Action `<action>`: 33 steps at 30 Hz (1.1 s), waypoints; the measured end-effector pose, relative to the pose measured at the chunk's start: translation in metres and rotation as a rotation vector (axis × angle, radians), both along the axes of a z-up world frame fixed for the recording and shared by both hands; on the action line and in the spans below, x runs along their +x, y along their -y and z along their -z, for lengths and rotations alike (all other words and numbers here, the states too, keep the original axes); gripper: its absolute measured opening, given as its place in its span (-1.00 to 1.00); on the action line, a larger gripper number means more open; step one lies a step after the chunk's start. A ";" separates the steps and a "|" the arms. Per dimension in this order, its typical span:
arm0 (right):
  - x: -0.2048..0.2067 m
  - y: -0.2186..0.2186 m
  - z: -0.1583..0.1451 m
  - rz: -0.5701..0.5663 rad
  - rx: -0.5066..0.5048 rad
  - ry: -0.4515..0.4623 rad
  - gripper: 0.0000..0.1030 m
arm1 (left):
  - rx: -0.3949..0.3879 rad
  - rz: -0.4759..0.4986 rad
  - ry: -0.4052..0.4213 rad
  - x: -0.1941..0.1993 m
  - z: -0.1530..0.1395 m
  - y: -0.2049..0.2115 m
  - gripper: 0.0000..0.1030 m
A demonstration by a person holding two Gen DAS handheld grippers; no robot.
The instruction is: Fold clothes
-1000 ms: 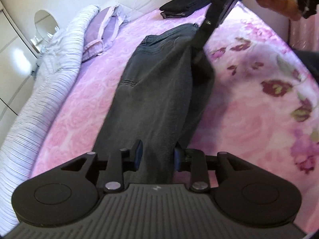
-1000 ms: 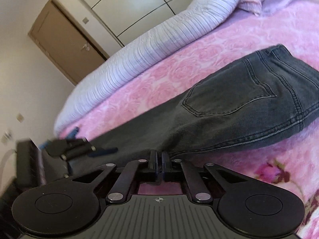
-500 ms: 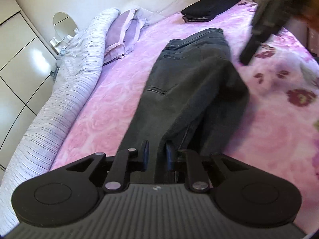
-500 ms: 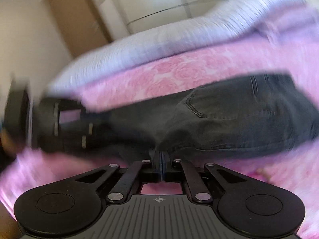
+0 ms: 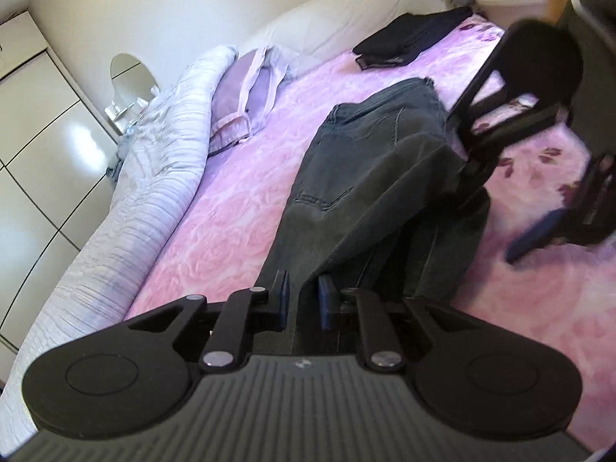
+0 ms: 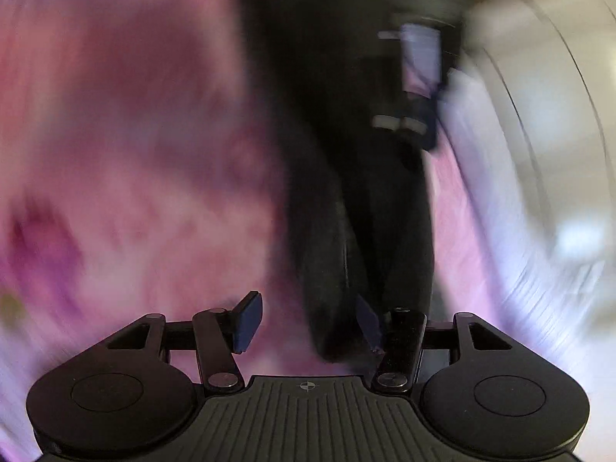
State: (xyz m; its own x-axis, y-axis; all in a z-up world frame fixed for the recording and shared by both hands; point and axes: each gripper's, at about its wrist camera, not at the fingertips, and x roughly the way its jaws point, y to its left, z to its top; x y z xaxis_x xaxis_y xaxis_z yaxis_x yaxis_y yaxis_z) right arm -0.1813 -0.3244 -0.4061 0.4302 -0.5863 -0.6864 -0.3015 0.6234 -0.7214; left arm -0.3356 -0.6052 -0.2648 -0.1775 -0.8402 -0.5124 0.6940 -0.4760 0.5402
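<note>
Moved: our right hand-held gripper swings over the bed, now spread apart; left hand-held gripper nearly together around jeans.

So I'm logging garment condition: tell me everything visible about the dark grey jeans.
The dark grey denim jeans lie lengthwise on the pink floral bedspread, waistband far, back pocket with visible stitching facing up. One leg is folded over the other. The left tongs straddle the near end; whether they pinch it is unclear.
</note>
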 end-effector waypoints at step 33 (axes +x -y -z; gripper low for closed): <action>-0.105 0.083 -0.040 0.909 0.918 0.959 0.10 | 0.065 -0.042 0.213 0.005 0.045 -0.087 -0.52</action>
